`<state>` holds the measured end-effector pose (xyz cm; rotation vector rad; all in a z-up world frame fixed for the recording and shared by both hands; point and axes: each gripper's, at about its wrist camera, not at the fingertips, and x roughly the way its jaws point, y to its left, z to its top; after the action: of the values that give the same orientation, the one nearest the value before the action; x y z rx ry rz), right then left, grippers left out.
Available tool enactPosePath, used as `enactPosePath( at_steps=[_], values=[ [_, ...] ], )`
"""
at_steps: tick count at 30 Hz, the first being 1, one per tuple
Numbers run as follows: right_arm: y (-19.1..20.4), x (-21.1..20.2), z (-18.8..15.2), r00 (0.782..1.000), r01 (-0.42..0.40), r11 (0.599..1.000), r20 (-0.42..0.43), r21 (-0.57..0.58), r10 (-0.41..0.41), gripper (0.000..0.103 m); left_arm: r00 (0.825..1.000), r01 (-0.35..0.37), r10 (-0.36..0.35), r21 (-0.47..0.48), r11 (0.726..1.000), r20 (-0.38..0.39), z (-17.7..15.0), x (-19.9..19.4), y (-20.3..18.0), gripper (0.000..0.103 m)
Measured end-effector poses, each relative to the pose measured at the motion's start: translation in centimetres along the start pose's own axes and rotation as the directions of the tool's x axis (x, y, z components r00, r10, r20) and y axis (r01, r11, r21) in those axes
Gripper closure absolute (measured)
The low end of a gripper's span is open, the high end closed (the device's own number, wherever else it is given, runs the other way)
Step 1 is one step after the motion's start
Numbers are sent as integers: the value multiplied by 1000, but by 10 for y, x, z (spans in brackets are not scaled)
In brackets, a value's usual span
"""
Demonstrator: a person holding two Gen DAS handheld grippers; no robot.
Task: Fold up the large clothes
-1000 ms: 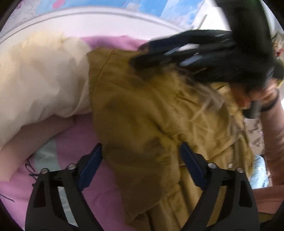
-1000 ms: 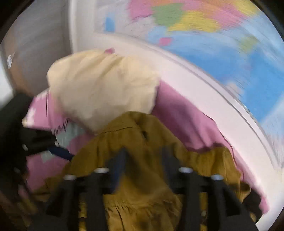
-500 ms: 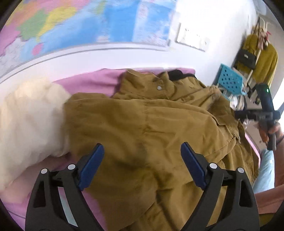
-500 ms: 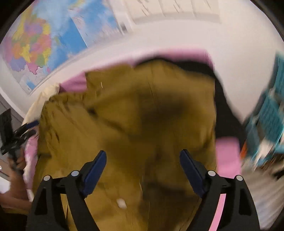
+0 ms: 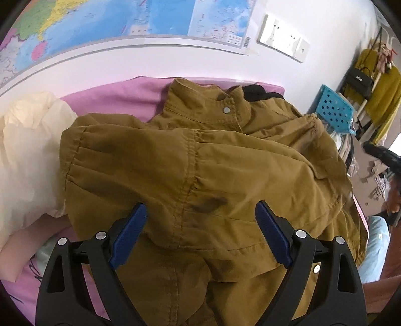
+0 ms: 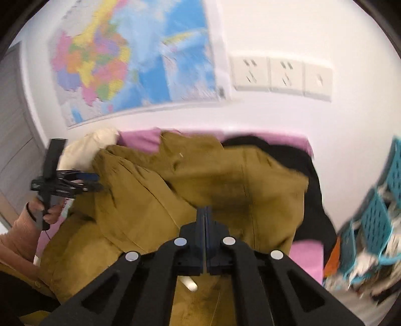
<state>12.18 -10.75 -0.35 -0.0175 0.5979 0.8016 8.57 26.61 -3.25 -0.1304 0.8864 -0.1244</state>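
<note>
A large mustard-brown jacket lies rumpled on a pink bed sheet, its snap collar toward the wall. My left gripper is open just above the jacket's back, empty. In the right wrist view the jacket fills the middle. My right gripper is shut with its tips against the jacket fabric; whether cloth is pinched between them is hidden. The left gripper also shows in the right wrist view, at the jacket's left edge.
A cream pillow lies left of the jacket. A black garment lies under the jacket's far right. Blue baskets stand right of the bed. A map and sockets are on the wall behind.
The right gripper has gone from open to shut over the jacket's right side. The left gripper stays open and has moved a little closer to the jacket.
</note>
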Motion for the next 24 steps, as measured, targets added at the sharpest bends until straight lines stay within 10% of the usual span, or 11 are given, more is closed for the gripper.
enactPosePath(
  at_steps=[2,5,11,18,24],
  values=[
    [-3,5,5,999,-30,999,-29,14,30,100,1000,5,-5,-16,1000,-6,0,3,3,16],
    [-15,31,-9,991,44,997,-130,65,-35,41,1000,3,-4,-20,1000,-16,-2,7,4,16],
    [-26,76,-43,975,90,988,-212,121,-63,49,1000,4,-4,-15,1000,-25,-3,10,4,15],
    [6,62,-32,964,222,970,-130,-100,-234,97,1000,5,-6,-18,1000,-28,-8,9,6,15],
    [14,54,-29,977,145,984,-142,-100,-158,97,999,17,-19,-45,999,-35,-8,14,12,15]
  ],
)
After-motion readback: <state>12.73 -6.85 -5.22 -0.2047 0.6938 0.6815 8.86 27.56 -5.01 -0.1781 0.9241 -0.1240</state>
